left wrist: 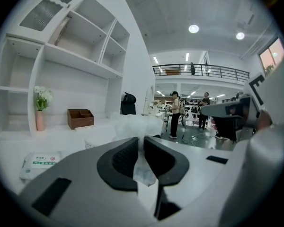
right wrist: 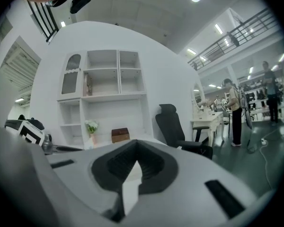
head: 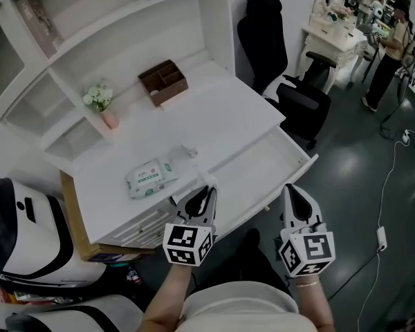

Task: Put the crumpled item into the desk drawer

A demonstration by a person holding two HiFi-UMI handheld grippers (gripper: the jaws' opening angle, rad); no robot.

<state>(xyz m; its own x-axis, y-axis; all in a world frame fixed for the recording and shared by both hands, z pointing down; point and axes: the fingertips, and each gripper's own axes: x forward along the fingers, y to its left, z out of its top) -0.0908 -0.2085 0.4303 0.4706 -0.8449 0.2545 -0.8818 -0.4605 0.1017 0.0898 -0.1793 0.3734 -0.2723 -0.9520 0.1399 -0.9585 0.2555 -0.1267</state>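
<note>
A crumpled, translucent white item (left wrist: 132, 124) is pinched between the dark pads of my left gripper (left wrist: 141, 139), and its bulk puffs out past the tips. In the head view the left gripper (head: 206, 194) hangs over the front edge of the white desk (head: 214, 116), at the left end of the pulled-out drawer (head: 263, 168). My right gripper (head: 294, 198) is held in front of the drawer's right part, off the desk. Its jaws (right wrist: 136, 150) meet at the tips with nothing between them.
A wipes pack (head: 151, 177) lies on the desk near the front left, and a small pale scrap (head: 189, 151) lies beside it. A brown wooden organiser (head: 164, 81) and a flower vase (head: 102, 102) stand at the back. A black office chair (head: 283, 81) stands right of the desk.
</note>
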